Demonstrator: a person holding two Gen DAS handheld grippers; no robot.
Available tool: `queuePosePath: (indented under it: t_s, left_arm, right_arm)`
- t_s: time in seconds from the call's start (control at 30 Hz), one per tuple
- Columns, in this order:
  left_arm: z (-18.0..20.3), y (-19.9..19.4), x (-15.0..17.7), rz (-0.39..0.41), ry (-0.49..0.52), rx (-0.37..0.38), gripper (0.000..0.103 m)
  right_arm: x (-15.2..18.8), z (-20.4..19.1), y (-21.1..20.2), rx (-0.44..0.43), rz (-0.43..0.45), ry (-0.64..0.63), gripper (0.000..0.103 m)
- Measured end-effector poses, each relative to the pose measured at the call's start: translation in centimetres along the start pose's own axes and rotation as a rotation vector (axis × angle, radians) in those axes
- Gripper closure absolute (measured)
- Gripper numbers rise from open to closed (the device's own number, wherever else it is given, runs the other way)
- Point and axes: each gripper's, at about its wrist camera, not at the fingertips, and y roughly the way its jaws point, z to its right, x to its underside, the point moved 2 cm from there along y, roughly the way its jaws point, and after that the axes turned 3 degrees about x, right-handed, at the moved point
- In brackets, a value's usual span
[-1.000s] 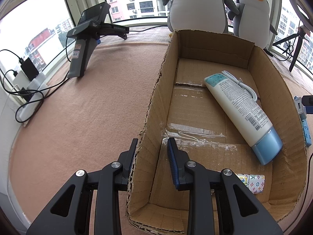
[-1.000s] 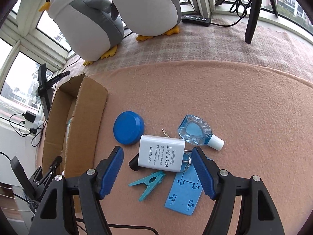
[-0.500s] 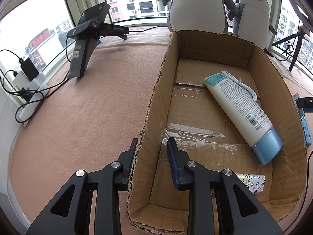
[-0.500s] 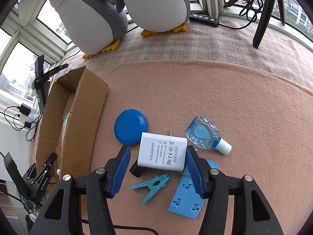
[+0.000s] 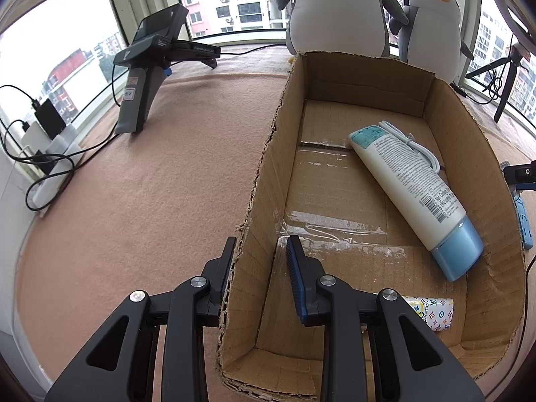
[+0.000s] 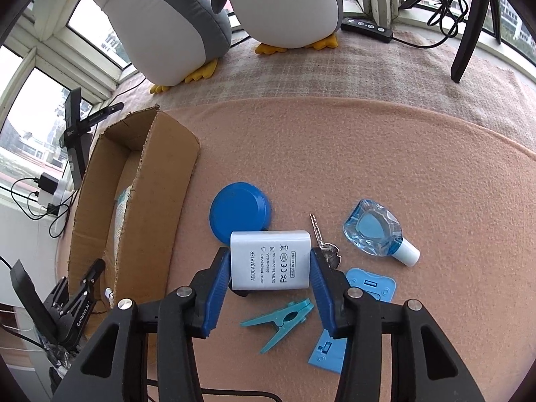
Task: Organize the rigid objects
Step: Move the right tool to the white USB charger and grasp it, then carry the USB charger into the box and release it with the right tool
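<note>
Right gripper: we see its jaws clamped on the two short sides of the white adapter, label face up, blue pads flat against it. The adapter lies on the pink tabletop. Under the jaws, nearest us, lie a teal clothespin and a blue plastic card; the card runs partly beneath the right jaw. A key sits just beside the adapter's right edge. A blue lid touches the adapter's far left corner. A clear blue bottle with a white cap lies right of the key, apart from the adapter.

Left gripper: jaws clamped on the near left wall of the cardboard box, one jaw outside, one inside. The box stands on the tabletop, left of the loose items in the right wrist view.

Inside the box, near to far: a small patterned tube, partly hidden behind the jaw; a white tube with a blue cap, lying diagonally, cap toward us; a white cable against the tube's far end.

Beyond the box: two penguin plushies by the window. A black stand sits far left on the tabletop, with chargers and cords at the left edge.
</note>
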Motion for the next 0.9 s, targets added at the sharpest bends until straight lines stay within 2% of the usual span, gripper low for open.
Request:
queuePosePath:
  t_s: [0.13,0.2,0.5,0.67,0.9]
  left_arm:
    - [0.1,0.0,0.0,0.0,0.001,0.002,0.076]
    - [0.1,0.0,0.0,0.0,0.001,0.002,0.076]
    - [0.2,0.0,0.0,0.001,0.0,0.002,0.076]
    - [0.2,0.0,0.0,0.004,-0.002,0.003,0.076]
    - [0.1,0.0,0.1,0.005,-0.009,0.011,0.076]
  right_arm:
    - [-0.2,-0.8,0.3,0.026,-0.007,-0.026,0.056]
    - [-0.2,-1.0,0.5,0.023,-0.011,-0.028,0.06]
    - [-0.6,-0.7,-1.0,-0.08,0.018,0.046,0.06]
    - [-0.8,-2.3,-3.2,-0.071,0.077,-0.001,0.06]
    - [-1.6,-7.5,-5.5,-0.071,0.171,-0.134,0.06]
